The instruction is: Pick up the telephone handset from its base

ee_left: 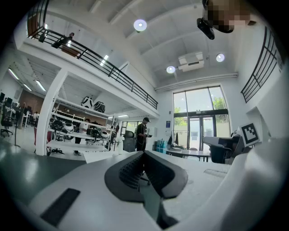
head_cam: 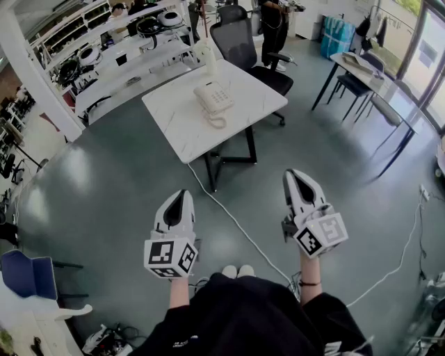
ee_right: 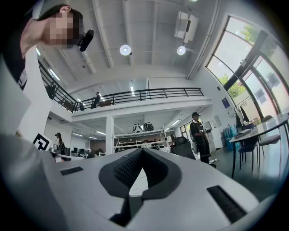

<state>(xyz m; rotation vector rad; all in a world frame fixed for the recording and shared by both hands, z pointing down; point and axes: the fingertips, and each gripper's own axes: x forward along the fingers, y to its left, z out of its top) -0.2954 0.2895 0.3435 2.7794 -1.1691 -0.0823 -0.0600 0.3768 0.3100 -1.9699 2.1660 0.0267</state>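
A white telephone point(head_cam: 213, 98) sits on the white marble-look table point(head_cam: 181, 122) far ahead of me, its handset lying on the base and a coiled cord point(head_cam: 217, 122) curling in front. Both grippers hover over the grey floor well short of the table, apart from the phone. My left gripper point(head_cam: 183, 194) is shut, its tips meeting with nothing between them point(ee_left: 144, 153). My right gripper point(head_cam: 293, 174) is likewise shut and holds nothing point(ee_right: 142, 151). Neither gripper view shows the phone.
A black office chair point(head_cam: 245, 46) stands behind the table, and a white bottle-like object point(head_cam: 209, 57) stands on the table's far edge. A white cable point(head_cam: 236, 224) runs across the floor between the grippers. Shelving point(head_cam: 104, 49) is at back left, a desk point(head_cam: 365, 67) at right, a person point(head_cam: 273, 21) at the back.
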